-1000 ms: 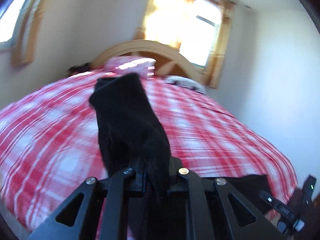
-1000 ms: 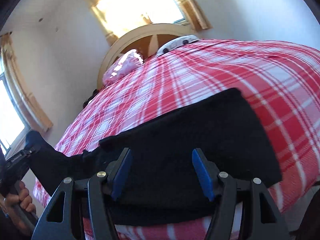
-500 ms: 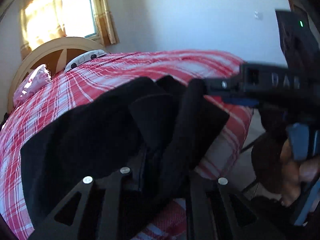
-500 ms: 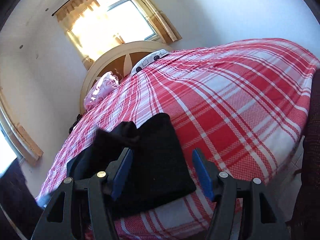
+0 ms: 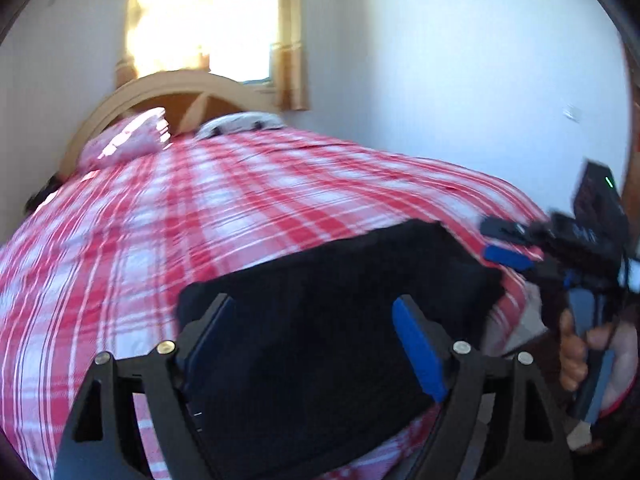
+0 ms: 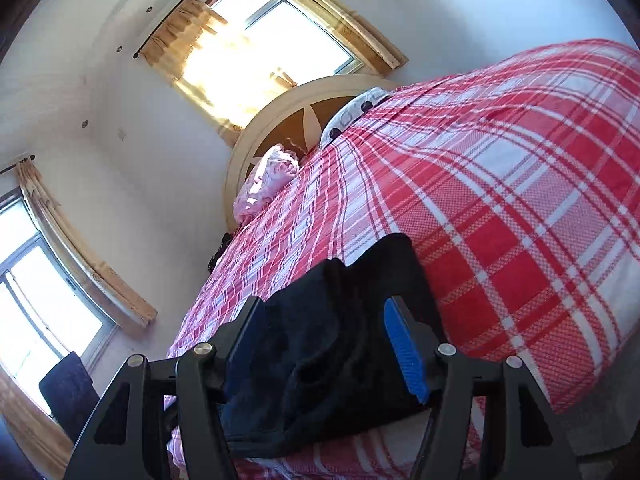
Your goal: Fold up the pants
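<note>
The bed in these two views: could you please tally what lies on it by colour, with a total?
Black: 1, the folded pants near the foot of the bed.
Pink: 1, a pillow by the headboard.
White with dark spots: 1, a pillow beside it.
Total: 3.

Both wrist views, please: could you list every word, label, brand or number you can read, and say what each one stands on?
None can be read for certain.
Pale lettering on the side of the right tongs, seen in the left wrist view: too blurred to read.
Small plate on the white wall: too small to tell whether it bears any text.
Black pants, plaid bedspread and pillows: no print visible.
</note>
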Demonstrator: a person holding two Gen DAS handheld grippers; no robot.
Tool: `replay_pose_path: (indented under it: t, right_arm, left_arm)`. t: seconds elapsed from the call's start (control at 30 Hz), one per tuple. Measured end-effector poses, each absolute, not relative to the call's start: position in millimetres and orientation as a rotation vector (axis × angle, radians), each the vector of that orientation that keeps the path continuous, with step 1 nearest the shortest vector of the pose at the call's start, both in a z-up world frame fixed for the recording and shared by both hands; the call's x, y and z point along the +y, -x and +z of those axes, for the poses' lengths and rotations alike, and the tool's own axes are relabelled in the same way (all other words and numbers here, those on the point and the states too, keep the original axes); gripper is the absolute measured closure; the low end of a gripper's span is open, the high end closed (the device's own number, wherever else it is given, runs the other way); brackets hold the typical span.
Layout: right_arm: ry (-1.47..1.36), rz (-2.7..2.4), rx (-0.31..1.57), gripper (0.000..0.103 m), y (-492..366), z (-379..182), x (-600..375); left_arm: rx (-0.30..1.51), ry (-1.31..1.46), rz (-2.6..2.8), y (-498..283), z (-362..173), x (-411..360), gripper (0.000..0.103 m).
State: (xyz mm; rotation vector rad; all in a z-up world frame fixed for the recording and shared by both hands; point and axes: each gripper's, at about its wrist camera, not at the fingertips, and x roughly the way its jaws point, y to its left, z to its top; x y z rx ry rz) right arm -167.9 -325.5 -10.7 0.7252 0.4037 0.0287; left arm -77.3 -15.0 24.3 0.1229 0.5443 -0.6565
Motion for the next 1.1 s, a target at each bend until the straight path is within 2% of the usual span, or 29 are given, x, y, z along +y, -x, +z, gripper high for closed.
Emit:
replay_pose_path:
  t: [0.27, 0.4, 0.47, 0.5, 0.53, 0.63, 0.8, 0.97, 1.1]
  right_arm:
    - [-0.475, -0.062, 0.559, 0.039, 126.5, -28.7, -290.6]
    - [-0.361, -0.099, 0.584, 0.039, 126.7, -28.5, -273.5]
    - [-0.314, -0.082, 0.596, 0.058, 130.8, -28.3, -264.4]
    - [-0.273, -0.068, 0.603, 0.071, 131.9, -27.4, -258.3]
    - [-0.248, -0.051, 0.603, 0.077, 132.7, -26.5, -256.1]
    - [-0.207, -0.045, 0.574, 0.082, 138.2, -17.7, -254.6]
    - [-0.141, -0.101, 0.422, 0.082, 157.3, 8.9, -261.0]
    - [-0.207, -0.182, 0.527, 0.080, 157.1, -30.7, -289.0]
    - [-0.218, -0.190, 0.481, 0.064, 165.8, -38.9, -294.2]
  left_arm:
    - [0.746, 0.071, -0.460, 40.4, -10.4, 11.6, 0.019]
    - [0.821, 0.065, -0.423, 36.3, -29.2, 3.8, 0.019]
    - [0.838, 0.059, -0.417, 36.5, -35.8, 3.3, 0.019]
    - [0.841, 0.064, -0.413, 36.7, -36.8, 2.5, 0.019]
    - [0.842, 0.068, -0.411, 39.4, -33.4, 2.9, 0.019]
    - [0.832, 0.085, -0.410, 39.9, -26.6, 6.0, 0.018]
    - [0.788, 0.089, -0.385, 41.7, -19.5, 7.5, 0.011]
    - [0.803, 0.031, -0.380, 42.2, -28.9, -4.9, 0.011]
    - [0.786, -0.018, -0.367, 44.4, -27.1, -7.5, 0.011]
